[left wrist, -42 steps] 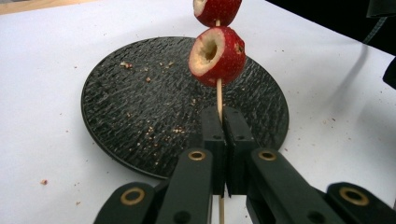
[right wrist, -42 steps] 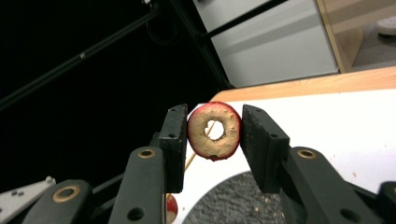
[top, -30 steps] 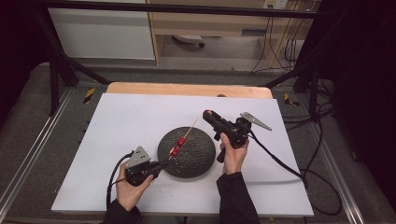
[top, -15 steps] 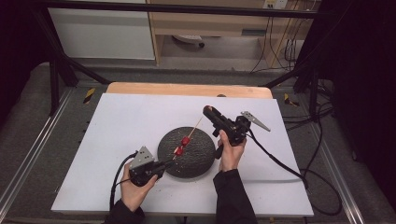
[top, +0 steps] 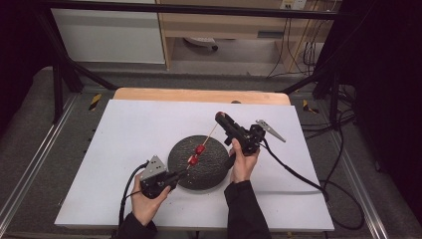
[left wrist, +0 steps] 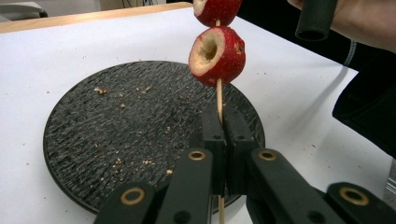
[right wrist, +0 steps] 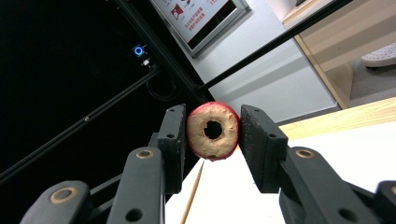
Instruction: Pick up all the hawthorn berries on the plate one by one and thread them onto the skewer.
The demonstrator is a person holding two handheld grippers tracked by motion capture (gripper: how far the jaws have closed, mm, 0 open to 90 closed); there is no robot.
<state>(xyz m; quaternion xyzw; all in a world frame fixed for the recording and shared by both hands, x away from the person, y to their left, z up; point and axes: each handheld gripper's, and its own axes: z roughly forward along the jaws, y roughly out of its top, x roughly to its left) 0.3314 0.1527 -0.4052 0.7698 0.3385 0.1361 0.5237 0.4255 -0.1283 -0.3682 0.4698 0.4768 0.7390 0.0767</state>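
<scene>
A thin wooden skewer [top: 209, 137] slants up over a round black plate [top: 209, 169], with two red cored fruits [top: 200, 149] threaded on it. My left gripper [top: 174, 177] is shut on the skewer's lower end; its own view shows the jaws [left wrist: 219, 116] pinching the stick [left wrist: 219, 91] below the nearer fruit [left wrist: 217, 55]. My right gripper [top: 221, 118] hovers at the skewer's upper tip. It is shut on a third cored red fruit [right wrist: 213, 130], whose hole faces the camera, and the skewer tip [right wrist: 192, 193] shows just below it.
The plate [left wrist: 116, 135] carries scattered crumbs and lies on a white table sheet [top: 124, 139] with a wooden edge [top: 199, 94] at the back. Cables [top: 298, 174] trail from the right gripper over the table's right side. Black frame bars stand around the table.
The left gripper and its skewer have shifted a little to the right, bringing the skewer tip closer to the fruit in the right gripper. The right gripper has stayed put.
</scene>
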